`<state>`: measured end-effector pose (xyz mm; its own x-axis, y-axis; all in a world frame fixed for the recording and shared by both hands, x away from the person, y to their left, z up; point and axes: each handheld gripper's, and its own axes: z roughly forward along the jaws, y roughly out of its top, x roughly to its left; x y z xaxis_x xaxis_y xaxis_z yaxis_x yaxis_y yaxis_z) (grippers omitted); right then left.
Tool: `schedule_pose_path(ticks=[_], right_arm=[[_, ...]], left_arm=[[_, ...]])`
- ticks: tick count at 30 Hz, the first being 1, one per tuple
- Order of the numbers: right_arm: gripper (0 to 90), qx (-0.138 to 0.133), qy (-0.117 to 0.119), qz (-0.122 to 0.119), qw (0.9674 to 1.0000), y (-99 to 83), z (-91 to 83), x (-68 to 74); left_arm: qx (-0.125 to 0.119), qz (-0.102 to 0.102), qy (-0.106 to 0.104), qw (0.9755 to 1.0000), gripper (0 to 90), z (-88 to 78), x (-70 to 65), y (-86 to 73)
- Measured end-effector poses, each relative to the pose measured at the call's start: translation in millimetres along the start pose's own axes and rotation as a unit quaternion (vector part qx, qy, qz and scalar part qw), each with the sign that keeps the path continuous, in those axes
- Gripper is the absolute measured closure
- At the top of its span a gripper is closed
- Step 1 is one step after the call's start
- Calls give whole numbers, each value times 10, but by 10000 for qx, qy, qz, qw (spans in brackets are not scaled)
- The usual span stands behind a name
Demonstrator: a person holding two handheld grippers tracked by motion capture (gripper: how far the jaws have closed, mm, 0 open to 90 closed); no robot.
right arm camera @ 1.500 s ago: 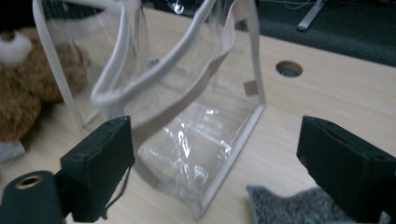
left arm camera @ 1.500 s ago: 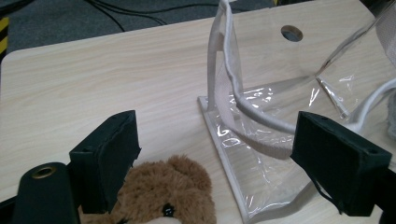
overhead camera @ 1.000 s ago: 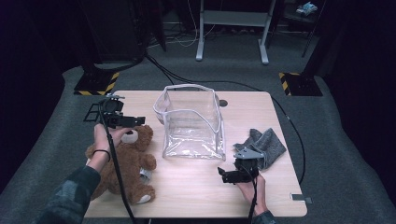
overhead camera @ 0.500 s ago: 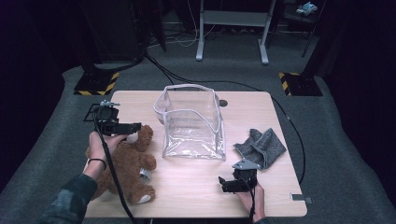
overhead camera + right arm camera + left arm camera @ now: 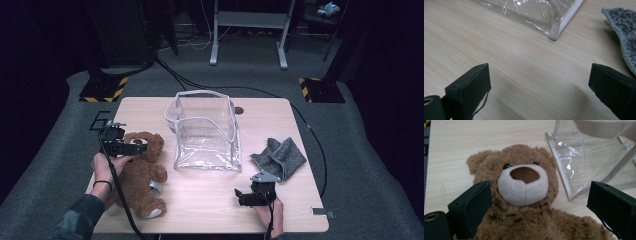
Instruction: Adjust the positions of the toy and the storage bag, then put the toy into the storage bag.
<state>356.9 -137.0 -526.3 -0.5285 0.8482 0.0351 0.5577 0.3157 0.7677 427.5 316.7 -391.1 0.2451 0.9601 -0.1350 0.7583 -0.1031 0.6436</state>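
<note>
A brown teddy bear (image 5: 142, 175) lies on its back at the left of the wooden table (image 5: 210, 200). My left gripper (image 5: 139, 147) hovers open over its head. In the left gripper view the bear's face (image 5: 524, 182) sits between the two wide-apart jaws of the left gripper (image 5: 540, 195), which do not touch it. A clear plastic bag (image 5: 205, 132) stands open mid-table. A grey cloth (image 5: 280, 157) lies to its right. My right gripper (image 5: 241, 196) is open and empty near the front edge, and in its own view the right gripper (image 5: 539, 72) is over bare wood.
The bag's bottom corner (image 5: 554, 35) and the grey cloth's edge (image 5: 624, 27) lie ahead of the right gripper. The clear bag (image 5: 584, 162) is just right of the bear's head. Black cables (image 5: 300, 120) run off the table's far right. Dark stands (image 5: 247, 30) rise behind the table.
Both grippers have drawn back toward the near edge: the left from beyond the bear's head to over it, the right away from the grey cloth.
</note>
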Motion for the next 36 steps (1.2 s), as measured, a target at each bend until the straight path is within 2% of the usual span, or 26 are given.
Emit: schedule_pose_path(ticks=[3, 7, 8, 10, 11, 13, 14, 15, 16, 18, 21, 27, 31, 33, 36], right_arm=[[39, -1, 3, -53, 10000, -2, -1, 2], [39, -1, 26, -10, 10000, -3, -3, -5], [40, -2, 21, -31, 10000, -3, -2, -5], [41, -2, 22, -55, 10000, -3, -1, -2], [41, -4, 23, -49, 10000, -3, -1, -2], [42, -10, 28, -9, 10000, -4, -5, -4], [42, -10, 30, -8, 10000, -4, -6, -6], [43, -9, 31, -7, 10000, -5, -6, -6], [43, -10, 30, -10, 10000, -5, -6, -5], [45, -25, 31, -35, 10000, -6, -6, -4], [48, -9, 33, -19, 10000, -5, -4, -2], [50, -40, 15, -22, 10000, -8, -12, -9], [52, -24, 31, 8, 10000, -9, -9, 1], [53, -11, 27, 11, 10000, -9, -9, 4], [57, -20, 24, -60, 10000, -8, -5, 3]], left_arm=[[85, -32, 35, 10000, 52, 31, 10, -29], [174, -110, 112, 9997, 39, 64, 6, -73], [215, -77, 178, 9996, 36, 77, 4, -82], [310, -116, 141, 9994, 31, 121, 8, -101], [359, -184, 192, 9990, 25, 144, 0, -109], [466, -119, 208, 9986, 21, 192, 17, -126], [523, -185, 256, 9981, 17, 231, 22, -137], [570, -159, 290, 9978, 10, 257, 34, -144], [572, -254, 321, 9975, 9, 285, 40, -155], [647, -276, 383, 9968, 1, 338, 66, -165], [767, -366, 359, 9957, 0, 406, 104, -185], [943, -292, 448, 9941, 0, 499, 154, -248], [1020, -321, 538, 9928, 0, 564, 163, -309], [1055, -217, 691, 9918, 4, 620, 142, -352], [930, -120, 717, 9930, 51, 669, 101, -417]])
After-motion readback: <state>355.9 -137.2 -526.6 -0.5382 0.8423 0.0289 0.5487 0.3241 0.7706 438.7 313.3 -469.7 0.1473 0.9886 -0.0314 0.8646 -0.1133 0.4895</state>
